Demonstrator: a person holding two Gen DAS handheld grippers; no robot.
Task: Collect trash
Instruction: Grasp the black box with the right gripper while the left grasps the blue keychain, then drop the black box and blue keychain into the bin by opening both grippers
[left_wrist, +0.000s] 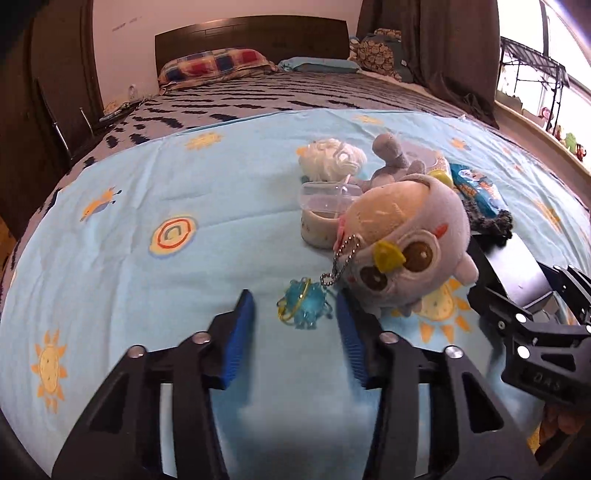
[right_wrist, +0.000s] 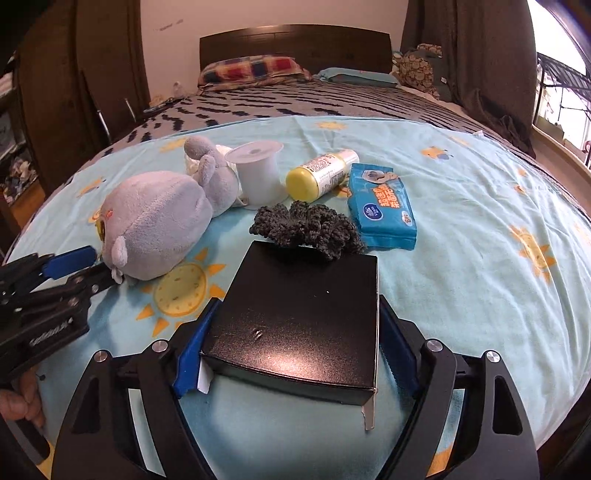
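Note:
My right gripper (right_wrist: 295, 317) is shut on a black box (right_wrist: 299, 314), held just above the light blue sheet; the box also shows at the right of the left wrist view (left_wrist: 517, 269). My left gripper (left_wrist: 295, 317) is open, its blue pads on either side of a blue star-shaped keychain charm (left_wrist: 304, 306) chained to a grey owl plush (left_wrist: 410, 247). The plush (right_wrist: 155, 225) lies left of the box. A dark knitted scrunchie (right_wrist: 306, 229), a blue wipes pack (right_wrist: 380, 206), a yellow-capped bottle (right_wrist: 321, 175) and a white spool (right_wrist: 256, 173) lie beyond the box.
A clear-lidded cup (left_wrist: 325, 218), a white fluffy ball (left_wrist: 332, 158) and a small grey plush (left_wrist: 395, 158) lie behind the owl. The blue sheet (left_wrist: 147, 184) covers the foot of a bed with pillows (left_wrist: 214, 66). A dark wardrobe (right_wrist: 55, 110) stands left, window right.

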